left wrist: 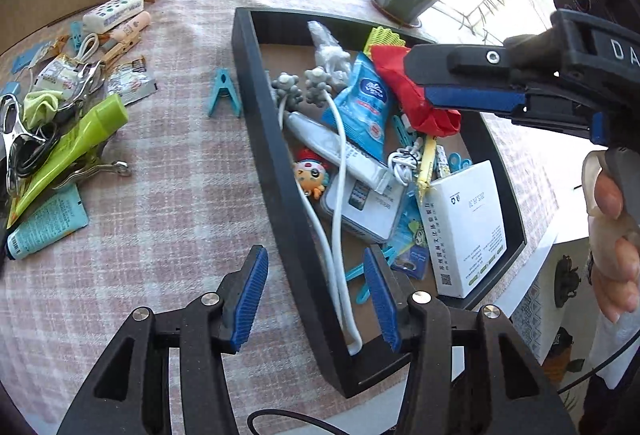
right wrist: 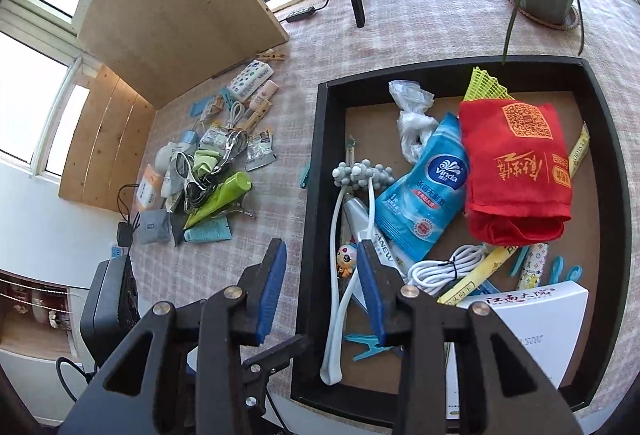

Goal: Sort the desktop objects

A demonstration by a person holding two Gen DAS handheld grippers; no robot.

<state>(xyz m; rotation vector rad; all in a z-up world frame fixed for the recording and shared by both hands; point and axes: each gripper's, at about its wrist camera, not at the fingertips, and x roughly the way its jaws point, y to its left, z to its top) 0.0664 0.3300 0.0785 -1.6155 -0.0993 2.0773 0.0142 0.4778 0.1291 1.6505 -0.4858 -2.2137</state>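
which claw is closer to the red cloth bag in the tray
Right. The right claw hangs over the tray, right at the red cloth bag, though contact is unclear. The left claw sits open at the tray's near edge, well short of the bag.

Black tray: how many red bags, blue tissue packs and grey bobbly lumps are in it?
Red bags: 1
Blue tissue packs: 1
Grey bobbly lumps: 2
Total: 4

White box (right wrist: 532, 319) runs off the frame's lower edge; its lettering (partly covered) is unreadable. Pile (right wrist: 200, 179) items too small to identify.
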